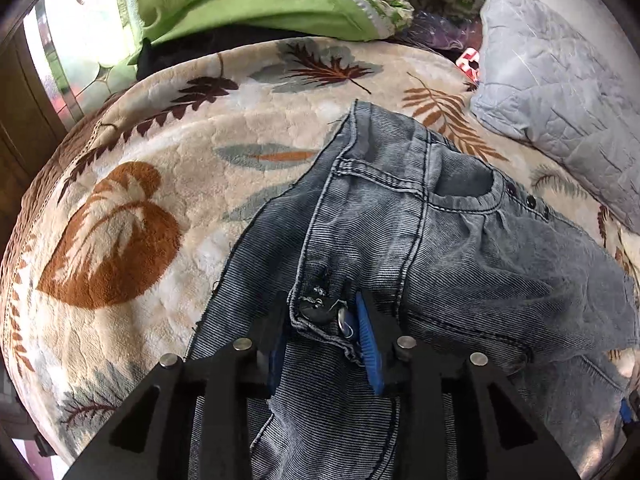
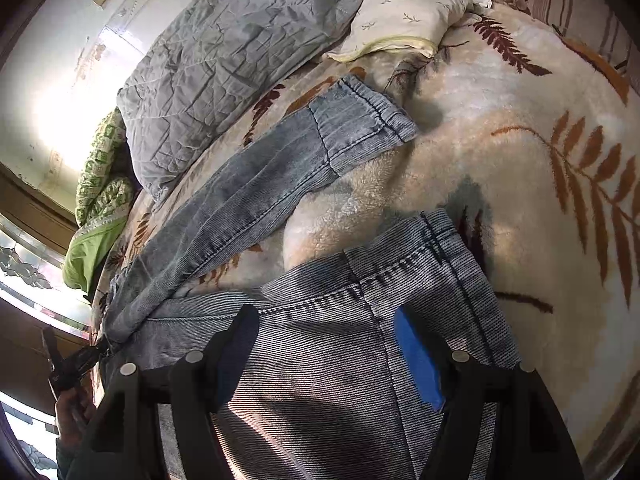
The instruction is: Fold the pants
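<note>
We see no boxes or baskets here, only the jeans (image 1: 420, 240) spread on a leaf-print blanket (image 1: 168, 184) over the bed. Our left gripper (image 1: 324, 316) is clenched on the jeans at the waistband, right by the fly button (image 1: 310, 312), with denim bunched between its blue pads (image 1: 368, 344). Our right gripper (image 2: 326, 344) sits over the near leg's cuff (image 2: 400, 264), fingers spread wide with cloth lying between them; whether it pinches anything we cannot tell, but the jaws stand apart. The left view gives us the waist, a pocket (image 1: 464, 184) and a row of dark rivets (image 1: 530, 201). The right view gives us both legs instead, the far one stretching to its cuff (image 2: 360, 120), plus the left gripper (image 2: 76, 360) at the waist on the far left edge. A grey quilt (image 2: 224, 60) lies bunched beyond the jeans, a pale pillow (image 2: 404, 12) beside it, a green cover (image 1: 248, 4) near a patterned glass window (image 1: 76, 60). Sunlight falls across the blanket.
</note>
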Motion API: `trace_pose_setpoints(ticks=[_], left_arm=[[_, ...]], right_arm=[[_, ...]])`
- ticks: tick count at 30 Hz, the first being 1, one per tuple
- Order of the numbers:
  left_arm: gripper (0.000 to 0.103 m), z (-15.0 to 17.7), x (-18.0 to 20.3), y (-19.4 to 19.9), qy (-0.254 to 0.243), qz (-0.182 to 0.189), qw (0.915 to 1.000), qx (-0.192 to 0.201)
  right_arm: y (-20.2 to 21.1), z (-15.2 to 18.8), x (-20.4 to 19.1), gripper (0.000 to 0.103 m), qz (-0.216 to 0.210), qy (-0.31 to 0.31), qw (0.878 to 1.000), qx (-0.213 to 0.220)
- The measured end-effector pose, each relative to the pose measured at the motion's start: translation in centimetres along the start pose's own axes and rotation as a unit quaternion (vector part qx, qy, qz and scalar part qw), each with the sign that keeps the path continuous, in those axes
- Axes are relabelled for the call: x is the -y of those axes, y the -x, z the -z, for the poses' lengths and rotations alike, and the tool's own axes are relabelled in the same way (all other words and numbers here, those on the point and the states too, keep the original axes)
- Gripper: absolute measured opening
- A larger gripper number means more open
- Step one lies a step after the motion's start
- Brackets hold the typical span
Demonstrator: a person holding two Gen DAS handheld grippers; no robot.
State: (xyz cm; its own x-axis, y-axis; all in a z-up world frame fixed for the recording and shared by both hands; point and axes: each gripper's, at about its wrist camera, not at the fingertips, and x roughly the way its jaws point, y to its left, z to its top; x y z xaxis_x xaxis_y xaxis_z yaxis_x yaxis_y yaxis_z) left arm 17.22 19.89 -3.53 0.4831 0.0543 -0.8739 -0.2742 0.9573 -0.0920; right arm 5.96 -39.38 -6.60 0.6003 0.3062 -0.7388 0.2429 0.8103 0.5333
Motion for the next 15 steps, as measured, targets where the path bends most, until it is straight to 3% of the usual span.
trace_pose_setpoints(ticks=[3, 7, 11, 15], left_arm=[[0.045, -0.3, -0.3, 0.5, -0.001, 0.001, 1.0, 0.003], [0.07, -0.1, -1.4, 0.4, 0.001, -0.009, 0.9999, 0.008], [0.072, 0.4, -1.8, 0.5, 0.008, 0.0, 0.9999, 0.012], [0.072, 0.0, -1.7, 1.1, 0.011, 0.001, 0.9998, 0.018]], right_arm=[[0.8, -0.3, -0.1, 0.073, -0.008, -0.005, 1.0, 0.001], [2.0, -3.0, -0.2, 0.076, -0.004, 0.001, 1.0, 0.024], [1.8, -8.0, 0.8, 0.076, 0.037, -0.024, 0.998, 0.045], [-1.3, -11.5, 2.1, 0.075, 0.049, -0.063, 0.997, 0.007]])
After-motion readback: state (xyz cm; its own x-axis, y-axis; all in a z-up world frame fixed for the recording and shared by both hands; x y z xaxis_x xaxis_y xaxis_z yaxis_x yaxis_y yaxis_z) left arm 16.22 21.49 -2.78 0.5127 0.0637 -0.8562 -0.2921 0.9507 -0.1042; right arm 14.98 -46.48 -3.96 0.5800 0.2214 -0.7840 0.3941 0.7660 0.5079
